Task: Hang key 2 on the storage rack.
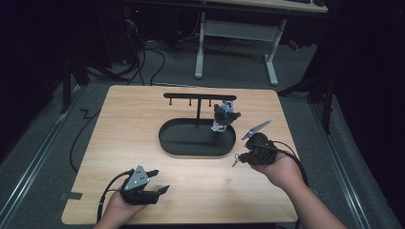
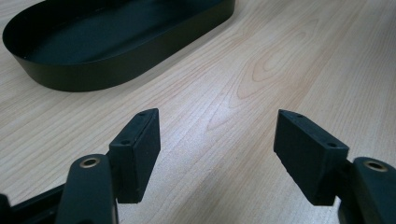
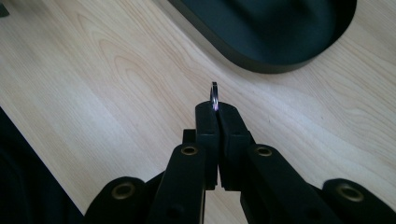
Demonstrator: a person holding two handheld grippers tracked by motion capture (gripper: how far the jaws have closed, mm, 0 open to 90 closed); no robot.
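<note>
Left gripper [image 1: 155, 182]: held low over the wooden table [image 1: 143, 114] at its near left part, grey three-cornered plate on top; jaws stand wide apart with bare wood between them and nothing in their grasp
Ahead of the left jaws: the black oval tray [image 2: 93, 77], up and to the left of the tips in the left gripper view, well apart from them
Right gripper [image 3: 217, 108]: held in the right hand [image 1: 282, 169] near the table's right edge; jaws pressed together, pinching a thin metal ring [image 3: 214, 95]
Ring: clamped edge-on at the very tips, most of it poking out beyond them; in the high view something small hangs at the tips, too small to tell what
Beyond the right jaws: the tray's rounded end [image 3: 280, 63], near the tips but not touching
Rack [image 1: 198, 98]: black bar with pegs on a post rising from the tray
Hanging thing [image 1: 224, 116]: dark, grey and white, at the rack's right end; too blurred to name
</note>
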